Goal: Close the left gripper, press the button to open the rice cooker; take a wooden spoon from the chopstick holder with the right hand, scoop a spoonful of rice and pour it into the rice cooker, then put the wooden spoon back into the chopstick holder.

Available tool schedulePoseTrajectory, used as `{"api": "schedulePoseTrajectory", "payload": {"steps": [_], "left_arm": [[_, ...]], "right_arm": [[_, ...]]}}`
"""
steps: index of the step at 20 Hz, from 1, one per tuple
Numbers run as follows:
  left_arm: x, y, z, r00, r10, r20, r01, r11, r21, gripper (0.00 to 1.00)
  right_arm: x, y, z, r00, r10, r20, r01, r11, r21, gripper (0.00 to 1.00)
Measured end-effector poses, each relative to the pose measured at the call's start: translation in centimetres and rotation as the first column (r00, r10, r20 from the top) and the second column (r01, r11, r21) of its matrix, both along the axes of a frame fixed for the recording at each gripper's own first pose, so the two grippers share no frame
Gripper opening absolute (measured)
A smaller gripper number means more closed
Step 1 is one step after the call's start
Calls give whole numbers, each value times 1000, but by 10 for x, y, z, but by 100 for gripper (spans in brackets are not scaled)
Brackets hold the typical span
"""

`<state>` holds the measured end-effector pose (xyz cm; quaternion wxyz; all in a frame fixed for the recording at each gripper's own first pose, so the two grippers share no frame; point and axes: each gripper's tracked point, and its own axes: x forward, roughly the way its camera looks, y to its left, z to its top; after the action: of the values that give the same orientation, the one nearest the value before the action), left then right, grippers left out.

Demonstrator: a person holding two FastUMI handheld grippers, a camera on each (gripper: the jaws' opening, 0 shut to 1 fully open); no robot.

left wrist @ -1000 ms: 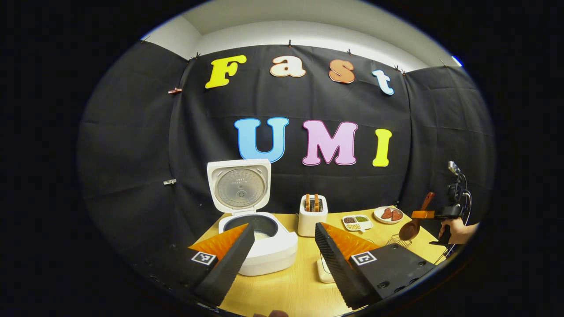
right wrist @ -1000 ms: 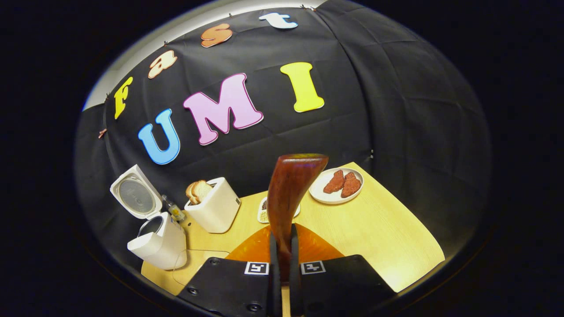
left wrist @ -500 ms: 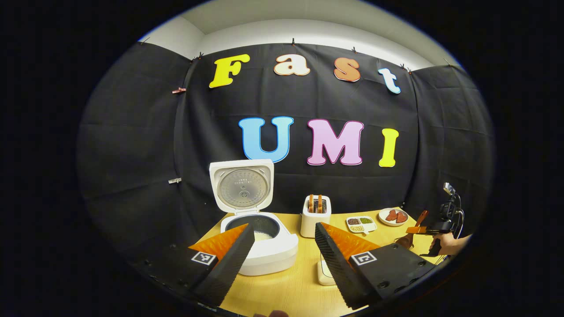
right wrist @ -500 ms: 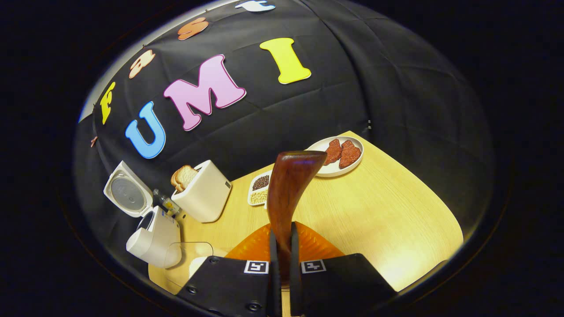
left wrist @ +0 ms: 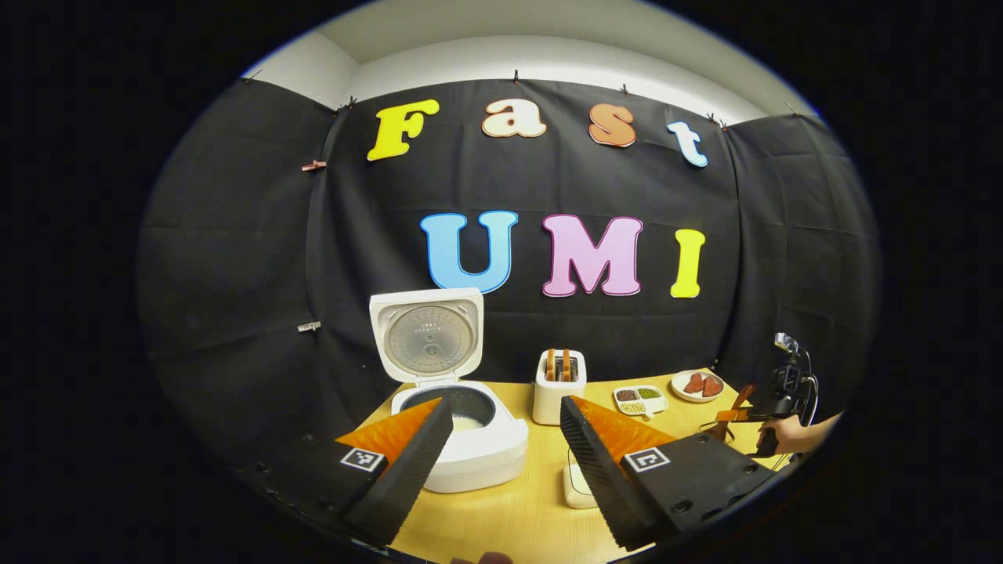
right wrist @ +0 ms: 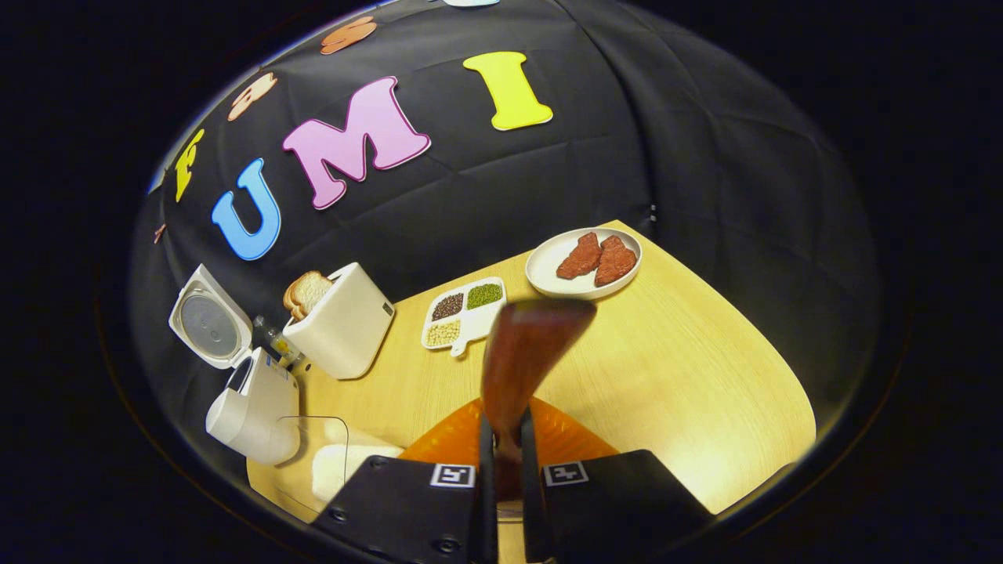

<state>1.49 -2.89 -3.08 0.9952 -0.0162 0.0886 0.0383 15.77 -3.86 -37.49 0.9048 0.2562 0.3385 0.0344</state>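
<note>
Left tool (left wrist: 501,442) first: I see its jaws spread wide, gripping nothing, hovering above the near edge of the table (left wrist: 517,517). Just beyond its left finger sits the rice cooker (left wrist: 462,439), lid standing upright and open, with a little rice visible in the inner pot. Between the two fingers, farther back, stands a white toaster (left wrist: 558,388) with slices in it, and a small white object lies on the table just beside the right finger. Moving right, I find a divided dish of grains (left wrist: 640,399), then a plate with reddish pieces (left wrist: 696,385). At the far right, a hand (left wrist: 791,435) holds the right tool (left wrist: 733,415), low over the table edge.

From the right gripper view, the right tool (right wrist: 507,470) is clamped on the handle of the wooden spoon (right wrist: 525,352), which rises straight ahead from between the fingers, blurred at its top end. The cooker (right wrist: 247,399) lies well off to the left of the spoon, the toaster (right wrist: 341,321) and dish (right wrist: 462,312) between them, and the plate (right wrist: 584,262) just beyond the spoon's tip.
</note>
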Motion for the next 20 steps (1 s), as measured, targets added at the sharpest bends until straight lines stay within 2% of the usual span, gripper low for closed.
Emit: {"api": "schedulePoseTrajectory", "payload": {"steps": [2,3,4,5,7,8,9,12,14,17,20], "left_arm": [[0,2,3,1000,-2,7,2,1000,1,95],[1,3,6,1000,-3,14,3,1000,-2,95],[3,4,8,1000,-4,20,4,1000,-3,96],[6,7,12,1000,-4,29,4,1000,1,95],[14,15,23,999,0,51,-1,1000,18,95],[20,19,29,998,3,65,-5,1000,26,95],[25,24,38,997,6,82,-8,999,32,95],[48,47,64,991,29,128,-34,999,39,95],[65,66,84,987,54,154,-56,998,12,95],[90,104,118,968,108,226,-100,994,-48,95],[121,142,140,951,146,271,-142,989,-36,95]], "right_arm": [[1,-9,4,1000,-22,-7,22,1000,-12,22],[-1,-13,3,999,-33,-14,33,999,-21,27],[-3,-17,5,999,-39,-18,39,999,-24,36],[-6,-18,10,999,-40,-14,40,999,-19,40],[-14,-26,18,999,-53,-4,53,998,-21,70],[-19,-31,24,998,-63,4,63,998,-28,92],[-23,-35,32,997,-70,19,71,997,-33,97],[-41,-48,54,995,-80,67,86,992,-93,99],[-53,-50,70,992,-84,92,94,989,-112,98],[-70,-49,98,989,-79,126,96,986,-134,98],[-84,-42,122,985,-79,151,99,986,-132,98]]}}
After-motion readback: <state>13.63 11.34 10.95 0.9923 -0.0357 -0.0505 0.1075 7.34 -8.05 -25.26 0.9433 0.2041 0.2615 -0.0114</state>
